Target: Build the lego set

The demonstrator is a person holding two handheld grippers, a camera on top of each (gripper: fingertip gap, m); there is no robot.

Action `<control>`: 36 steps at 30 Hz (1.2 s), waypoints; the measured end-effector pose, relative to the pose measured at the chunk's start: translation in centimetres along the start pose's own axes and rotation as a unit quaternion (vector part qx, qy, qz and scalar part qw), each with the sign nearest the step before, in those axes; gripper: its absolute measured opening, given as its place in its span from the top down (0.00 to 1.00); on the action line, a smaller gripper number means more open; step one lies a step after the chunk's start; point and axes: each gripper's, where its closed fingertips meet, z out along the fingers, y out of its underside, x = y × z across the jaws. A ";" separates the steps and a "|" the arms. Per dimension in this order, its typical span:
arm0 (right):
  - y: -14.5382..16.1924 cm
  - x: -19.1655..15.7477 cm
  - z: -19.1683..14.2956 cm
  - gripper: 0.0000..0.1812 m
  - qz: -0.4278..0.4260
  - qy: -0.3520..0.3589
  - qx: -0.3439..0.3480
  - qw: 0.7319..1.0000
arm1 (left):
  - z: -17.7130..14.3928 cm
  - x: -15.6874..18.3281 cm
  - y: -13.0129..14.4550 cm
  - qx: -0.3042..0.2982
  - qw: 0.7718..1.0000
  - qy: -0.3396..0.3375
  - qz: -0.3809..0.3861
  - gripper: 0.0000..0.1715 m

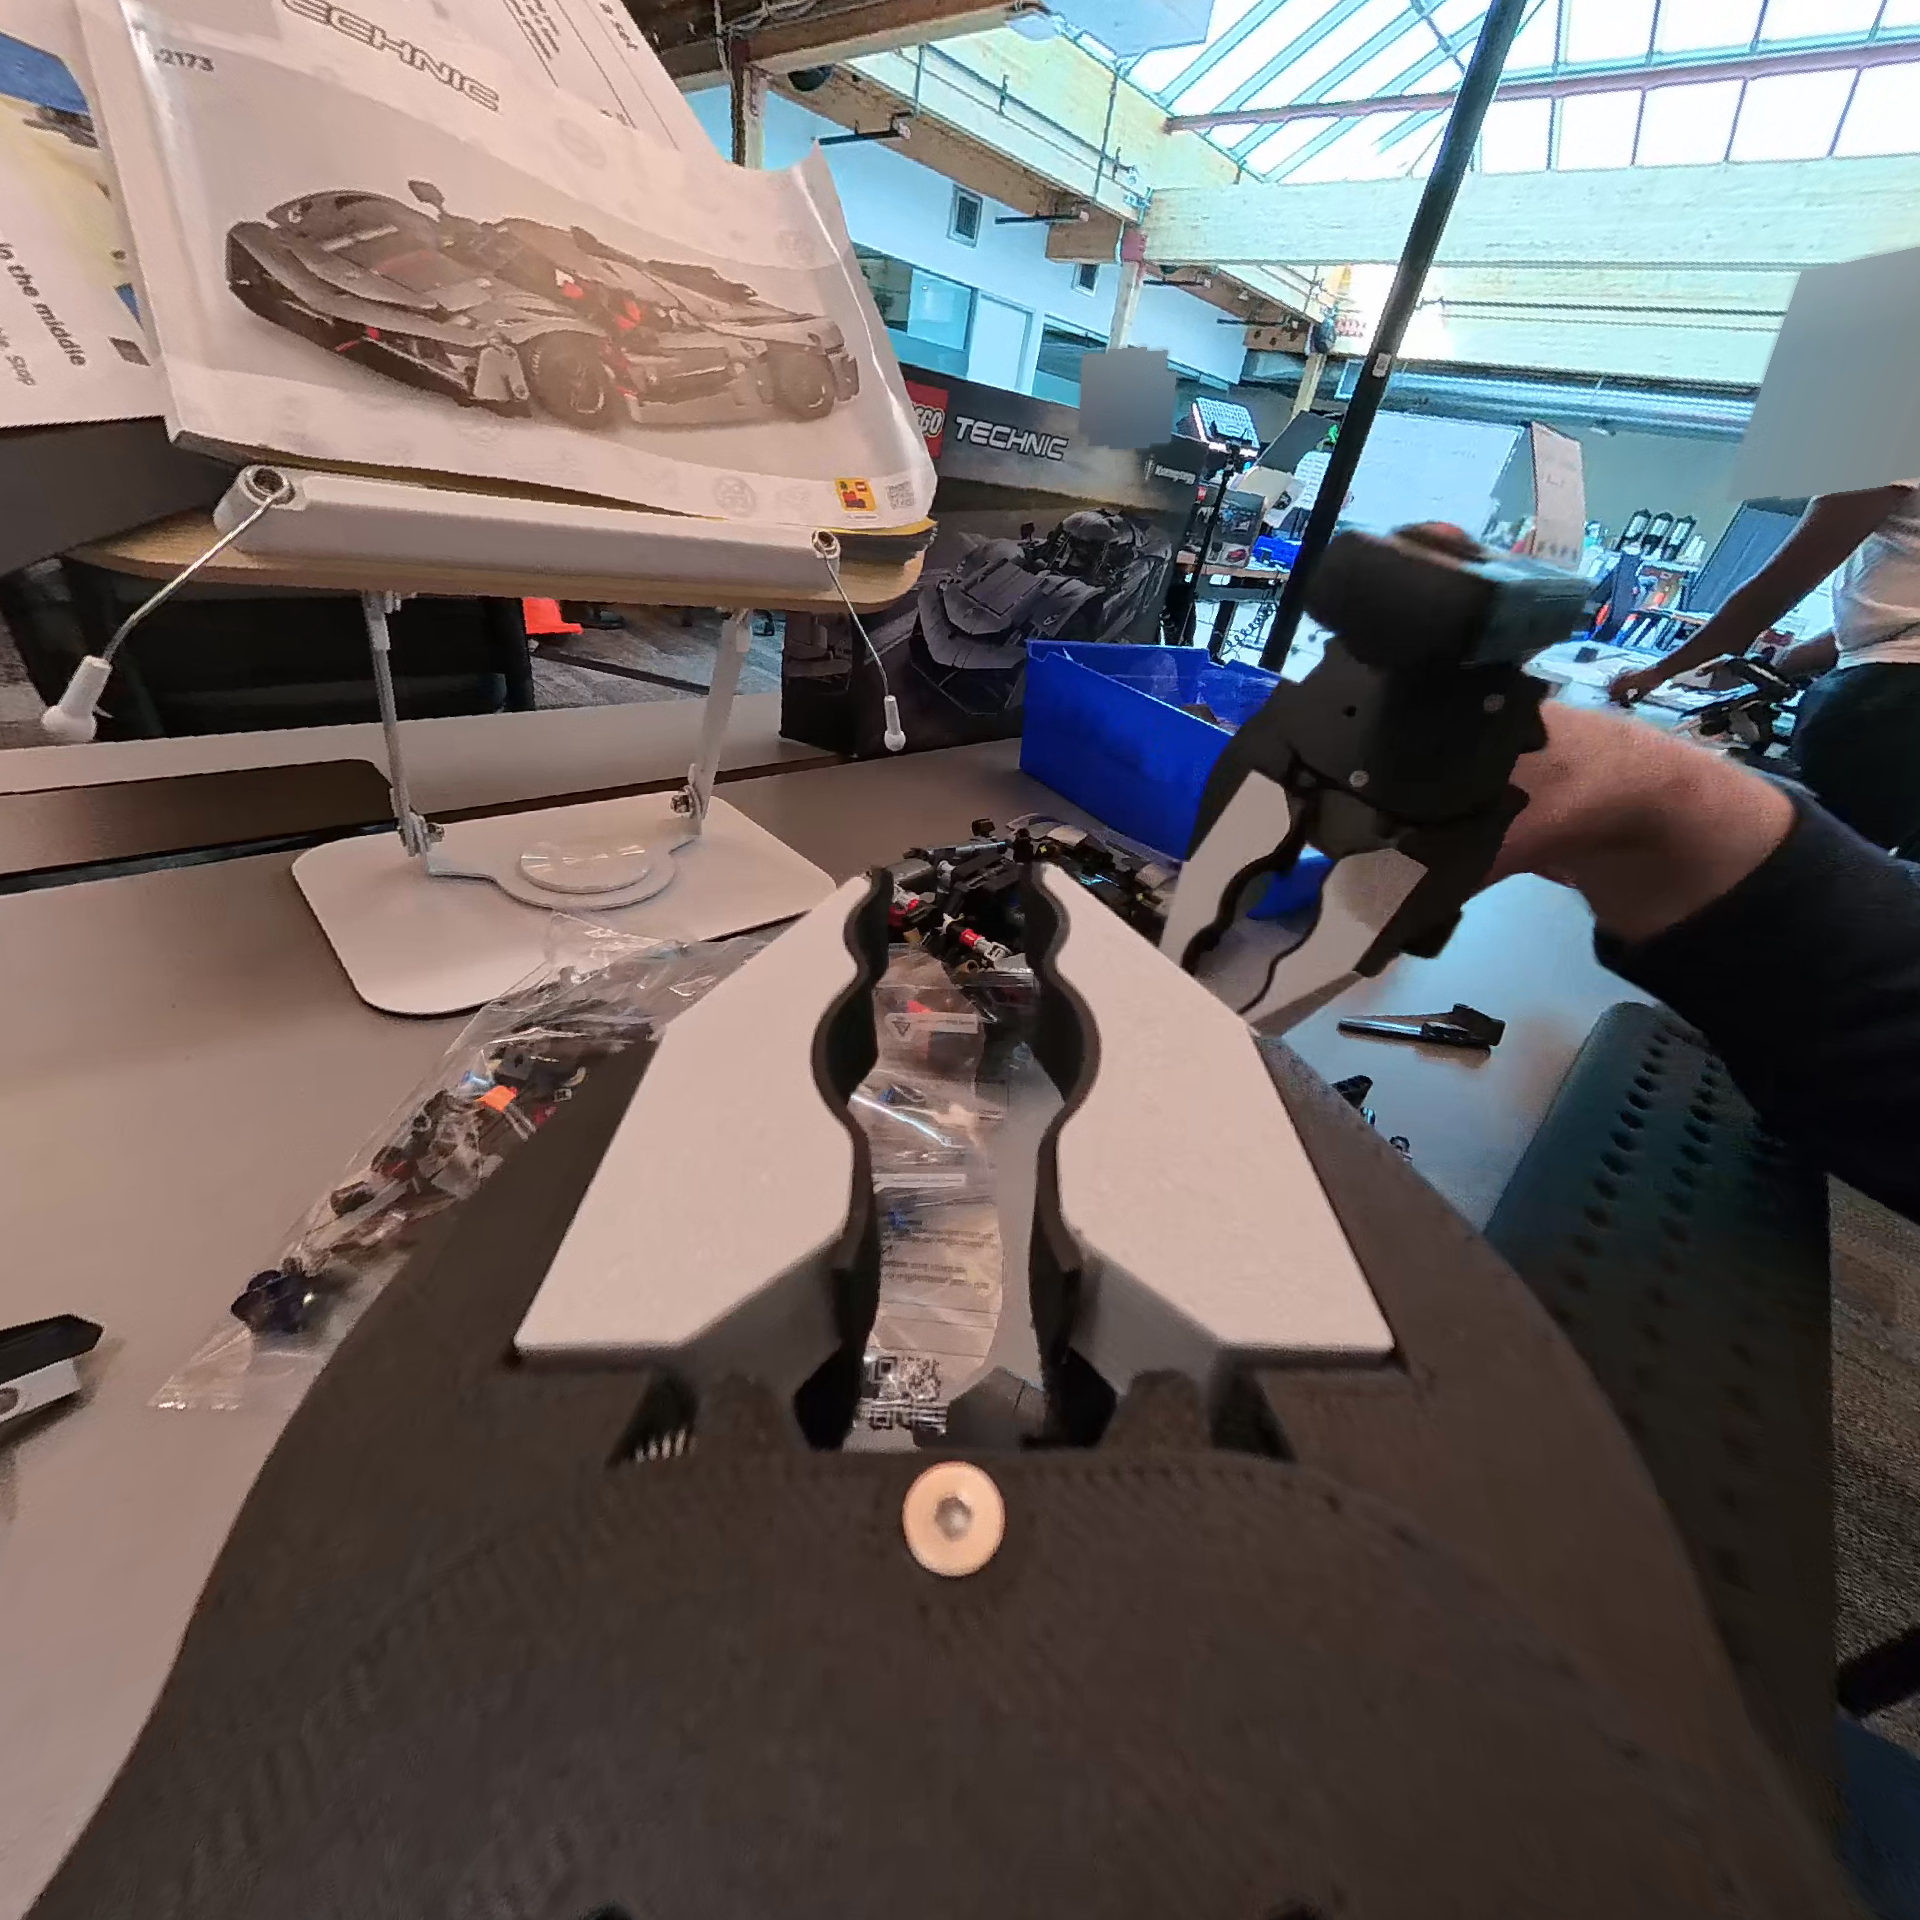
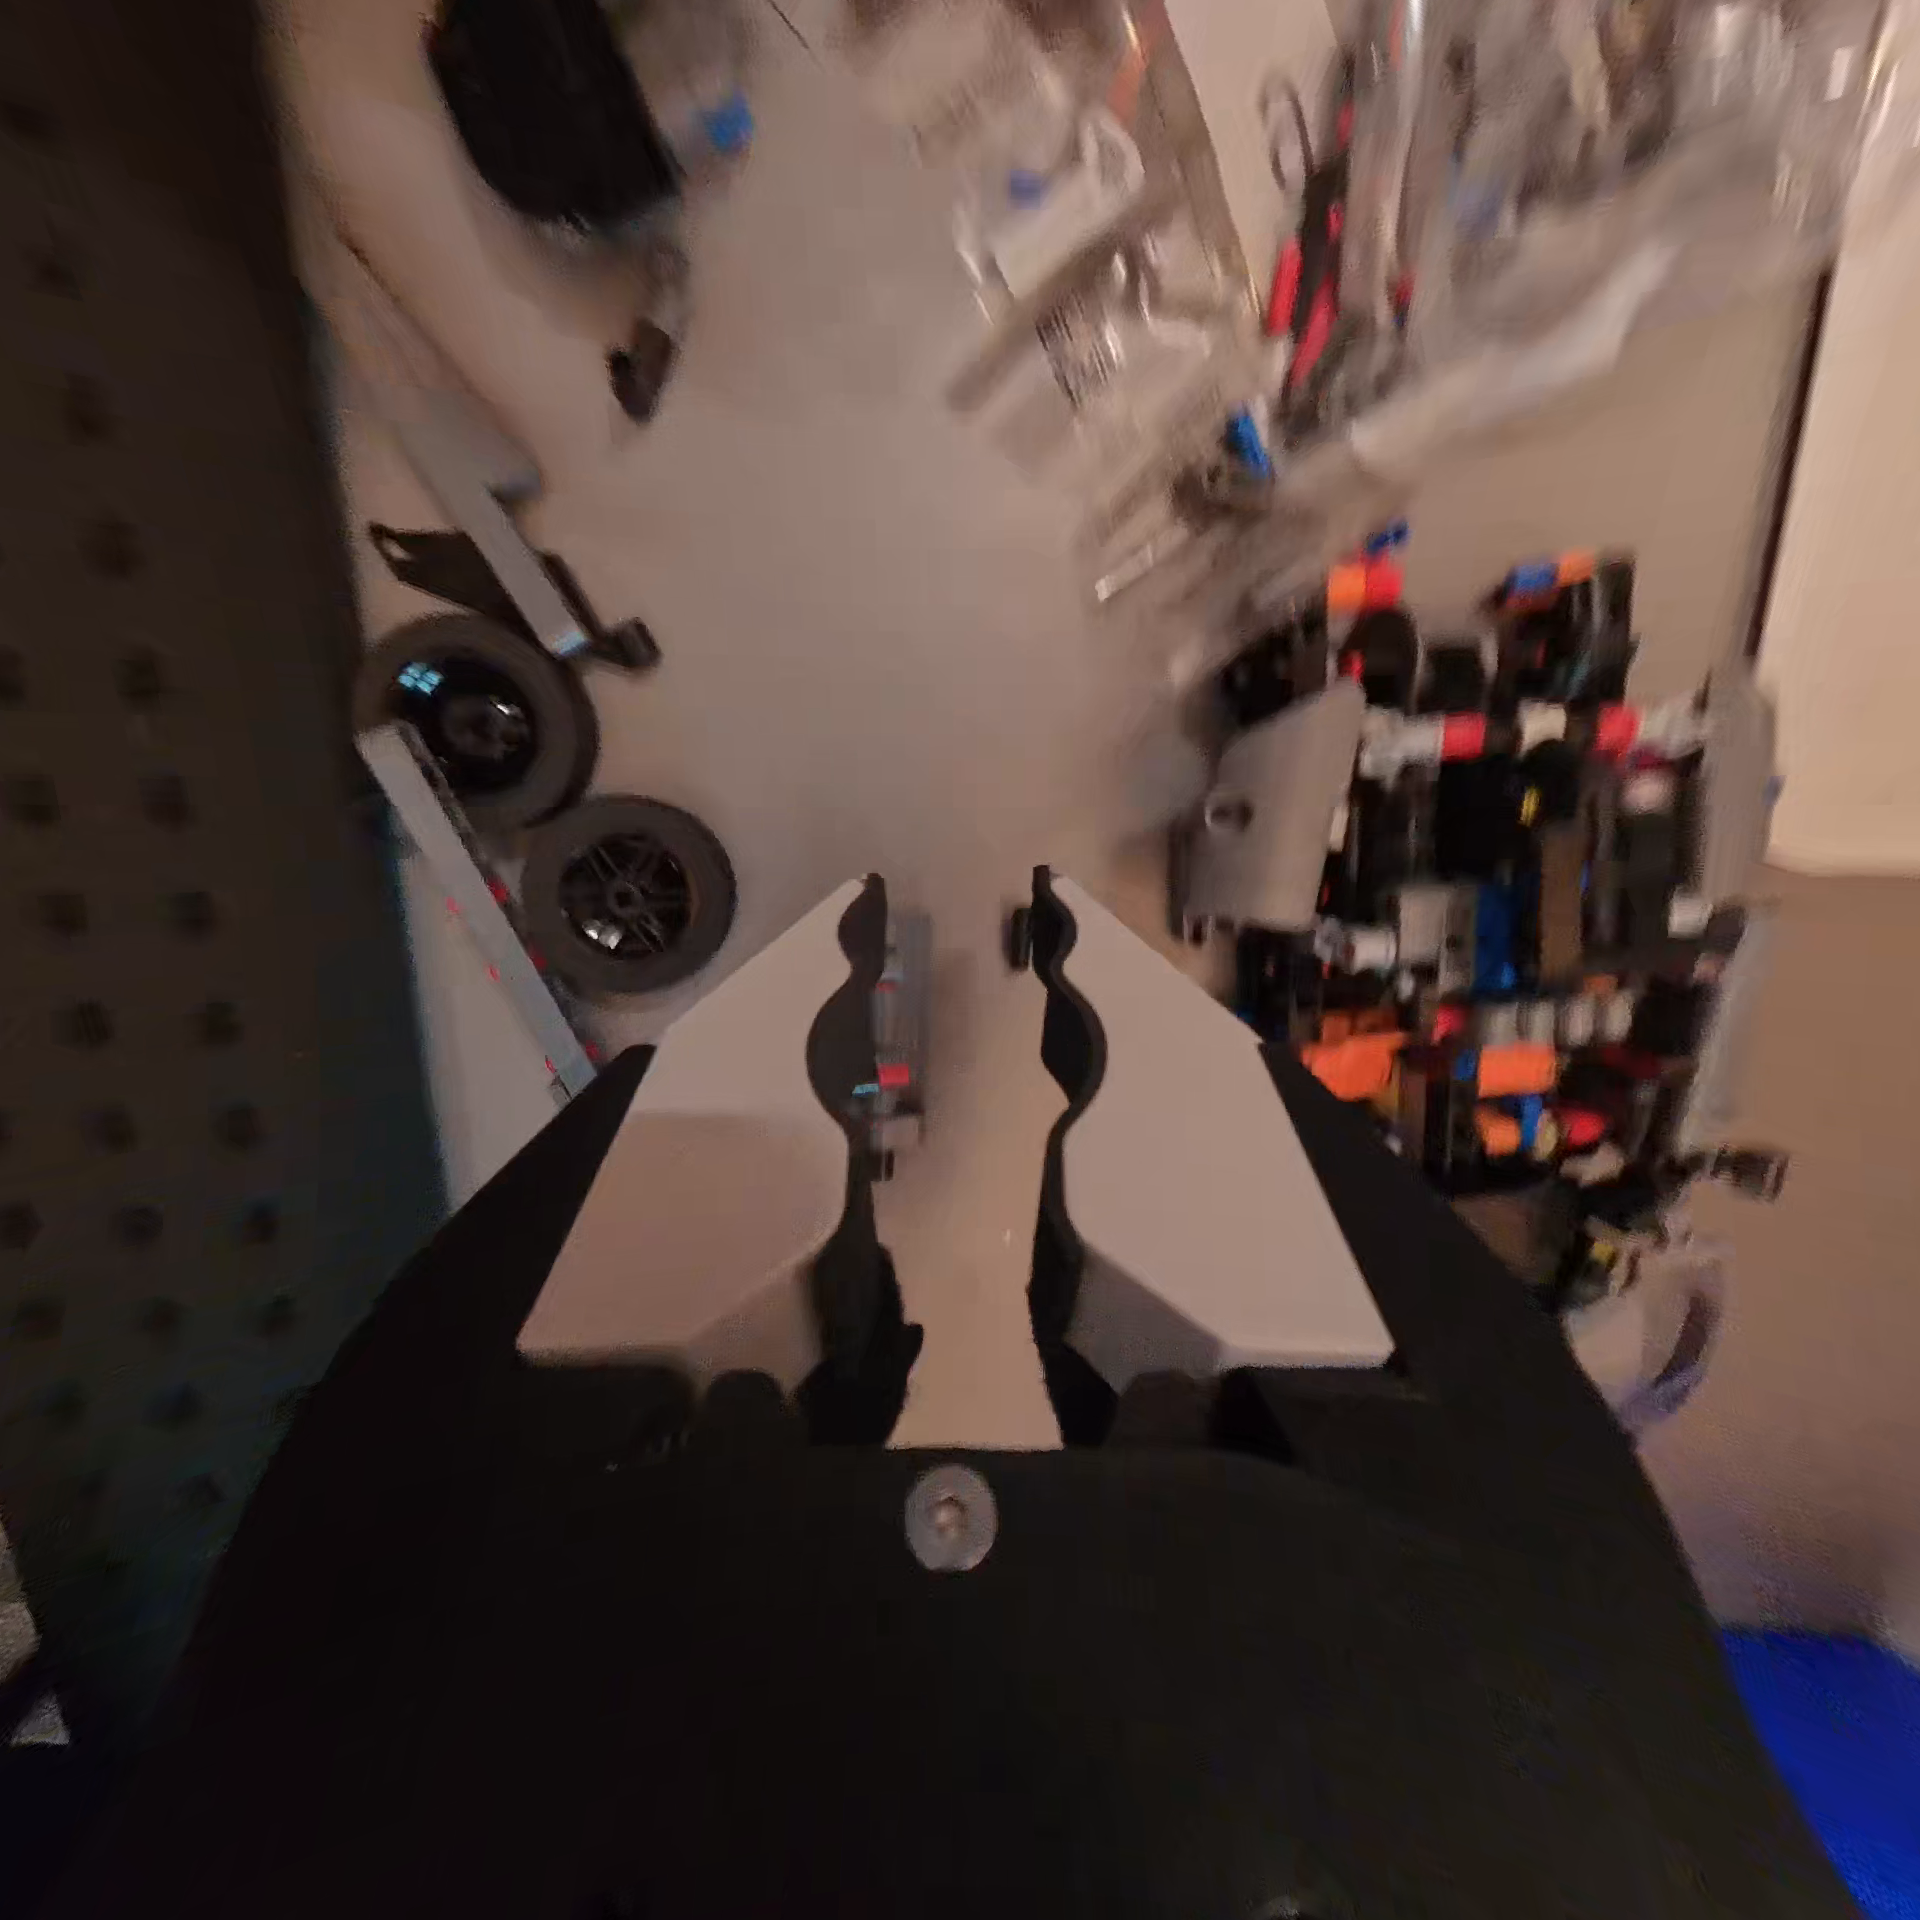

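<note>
My left gripper (image 1: pixel 958 883) is open and empty, held above clear plastic bags of Lego parts (image 1: pixel 499 1122) on the table. The partly built dark model (image 1: pixel 997 904) lies just beyond its fingertips. My right gripper (image 2: pixel 956 883) is open and empty, pointing down at the table. A small grey piece (image 2: pixel 902 1029) lies under its left finger, and a small black pin (image 2: pixel 1018 935) by its right fingertip. It also shows in the left wrist view (image 1: pixel 1224 987), held by a hand. The model (image 2: pixel 1507 935) sits to its right, two black wheels (image 2: pixel 629 894) to its left.
An instruction booklet (image 1: pixel 520 312) rests on a white stand (image 1: pixel 561 883) at the back left. A blue bin (image 1: pixel 1122 748) and the set's dark box (image 1: pixel 1039 603) stand behind the model. Long grey beams (image 2: pixel 478 914) lie by the wheels. A perforated chair (image 1: pixel 1662 1195) is at the table's right edge. Spacing between my two grippers at the tips: around 20 cm.
</note>
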 end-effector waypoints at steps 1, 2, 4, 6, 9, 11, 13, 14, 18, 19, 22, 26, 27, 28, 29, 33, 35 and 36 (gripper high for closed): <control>0.8 0.2 0.2 0.84 0.016 0.001 -0.005 1.000 | 0.0 0.0 0.0 -0.001 1.000 0.001 -0.001 0.87; 1.6 0.2 0.6 0.84 0.027 0.001 -0.013 1.000 | 0.1 0.0 0.1 -0.002 1.000 0.002 -0.001 0.87; 2.9 1.1 1.7 0.86 0.045 0.024 -0.036 0.998 | 0.0 0.0 0.1 -0.001 1.000 0.000 -0.002 0.87; 3.2 1.6 2.5 0.87 0.051 0.040 -0.033 0.997 | 0.0 -0.1 0.1 -0.002 1.000 -0.001 -0.003 0.87; 3.2 2.9 2.7 0.88 0.087 0.062 -0.011 0.994 | 0.1 -0.1 0.2 -0.005 1.000 0.000 -0.004 0.87; 3.1 3.5 2.9 0.90 0.109 0.068 0.005 0.992 | 0.1 -0.1 0.2 -0.004 1.000 0.000 -0.003 0.87; 3.2 4.1 2.9 0.91 0.132 0.070 0.012 0.989 | 0.1 0.0 0.2 -0.005 1.000 0.001 -0.002 0.87; 3.4 4.5 2.8 0.91 0.137 0.083 0.009 0.987 | 0.1 0.0 0.2 -0.006 1.000 0.002 -0.002 0.86; 3.1 4.1 3.2 1.00 0.157 0.046 0.037 0.986 | 0.1 0.0 0.2 -0.004 1.000 0.005 -0.005 0.86; 3.1 3.8 3.1 1.00 0.164 0.027 0.038 0.985 | 0.1 0.1 0.3 -0.005 1.000 0.006 -0.006 0.87; 3.5 3.4 2.2 1.00 0.143 0.026 0.033 0.989 | 0.0 0.1 0.3 -0.005 1.000 0.006 -0.005 0.86; 3.4 5.1 1.7 0.88 0.121 0.087 0.034 0.988 | 0.1 0.2 0.3 -0.006 1.000 0.010 -0.007 0.86; 3.6 5.2 2.1 0.84 0.111 0.094 0.022 0.989 | 0.2 0.3 0.3 -0.007 1.000 0.011 -0.005 0.86; 3.6 5.1 2.5 0.83 0.103 0.093 0.015 0.990 | 0.2 0.3 0.4 -0.009 1.000 0.011 -0.004 0.87; 3.4 5.1 2.7 0.85 0.098 0.095 0.017 0.990 | 0.2 0.3 0.4 -0.010 1.000 0.010 -0.003 0.87; 3.6 5.8 2.9 0.94 0.111 0.094 0.013 0.989 | 0.2 0.2 0.4 -0.009 1.000 0.012 -0.007 0.86; 3.7 5.9 3.0 0.95 0.109 0.087 0.004 0.990 | 0.2 0.3 0.4 -0.010 1.000 0.012 -0.005 0.86; 3.7 6.0 3.0 0.98 0.105 0.085 0.001 0.991 | 0.2 0.3 0.5 -0.011 1.000 0.012 -0.004 0.86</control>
